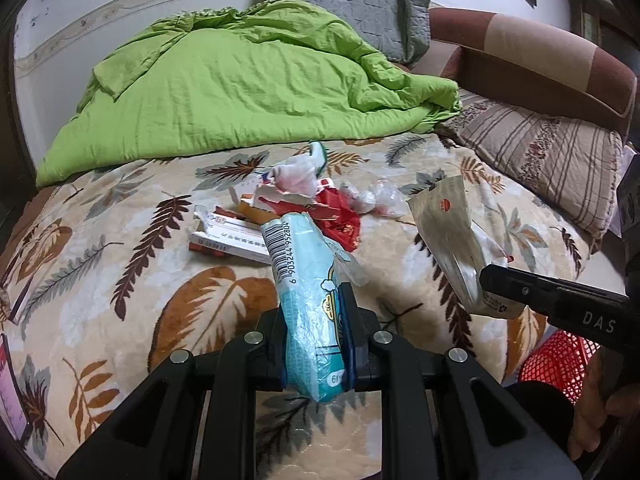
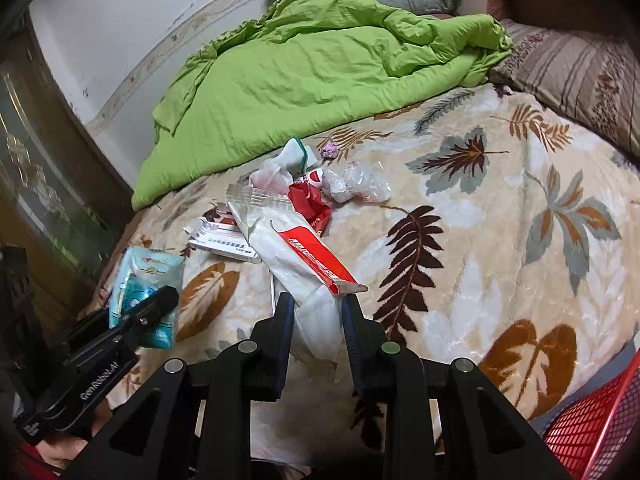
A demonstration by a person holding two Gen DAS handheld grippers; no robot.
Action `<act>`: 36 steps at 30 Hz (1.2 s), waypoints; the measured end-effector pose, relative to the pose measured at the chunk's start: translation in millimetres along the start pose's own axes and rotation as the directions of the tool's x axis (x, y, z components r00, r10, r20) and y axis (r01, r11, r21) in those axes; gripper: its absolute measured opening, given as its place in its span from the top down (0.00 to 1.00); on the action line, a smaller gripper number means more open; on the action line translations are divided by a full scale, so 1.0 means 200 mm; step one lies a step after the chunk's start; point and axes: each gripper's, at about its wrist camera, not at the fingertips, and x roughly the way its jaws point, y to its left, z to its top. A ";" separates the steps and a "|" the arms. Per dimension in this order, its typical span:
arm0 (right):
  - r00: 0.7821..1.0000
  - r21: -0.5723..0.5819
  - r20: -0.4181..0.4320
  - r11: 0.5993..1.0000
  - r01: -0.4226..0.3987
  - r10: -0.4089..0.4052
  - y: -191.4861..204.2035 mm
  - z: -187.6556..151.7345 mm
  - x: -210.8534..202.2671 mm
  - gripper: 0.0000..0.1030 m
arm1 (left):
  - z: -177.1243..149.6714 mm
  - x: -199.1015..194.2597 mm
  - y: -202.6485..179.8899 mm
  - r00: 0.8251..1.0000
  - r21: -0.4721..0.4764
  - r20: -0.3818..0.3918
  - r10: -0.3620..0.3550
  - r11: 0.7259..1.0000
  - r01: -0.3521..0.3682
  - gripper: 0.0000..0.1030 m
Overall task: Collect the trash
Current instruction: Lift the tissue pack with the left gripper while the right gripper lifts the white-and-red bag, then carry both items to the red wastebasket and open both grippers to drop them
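Left hand-held gripper (image 1: 316, 340) is clenched on a light blue tissue packet (image 1: 308, 280), which stands up between its two fingers with the barcode end on top. Right hand-held gripper (image 2: 318, 320) grasps a white wrapper with a red stripe (image 2: 304, 264), and this wrapper sticks out forward from between its fingers. Both held pieces are lifted above the bed blanket (image 2: 500, 240), which has a pattern of leaves. Further ahead of both grippers, the trash pile (image 1: 304, 208) lies on the blanket: flat white and red boxes, a red wrapper, crumpled white tissue and clear plastic. Behind the pile there is a green quilt (image 1: 240, 80), and a striped pillow (image 1: 540, 156) lies to the right. A red mesh basket (image 2: 592, 428) stands beside the bed, near the right gripper.
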 end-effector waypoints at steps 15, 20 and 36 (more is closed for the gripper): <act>0.985 0.198 0.105 0.974 0.112 -0.135 -0.50 -0.13 -0.65 0.74 | 0.10 -0.05 -0.59 0.962 0.176 -0.051 -0.268 0.946 0.273 0.82; 0.960 0.299 0.117 0.931 0.211 -0.255 -0.76 -0.23 -0.91 0.74 | 0.08 -0.04 -0.90 0.916 0.228 -0.121 -0.382 0.888 0.400 0.82; 0.904 0.470 0.062 0.811 0.348 -0.423 -1.20 -0.49 -1.14 0.44 | -0.12 0.08 -1.73 0.764 0.338 -0.372 -0.527 0.690 0.640 0.50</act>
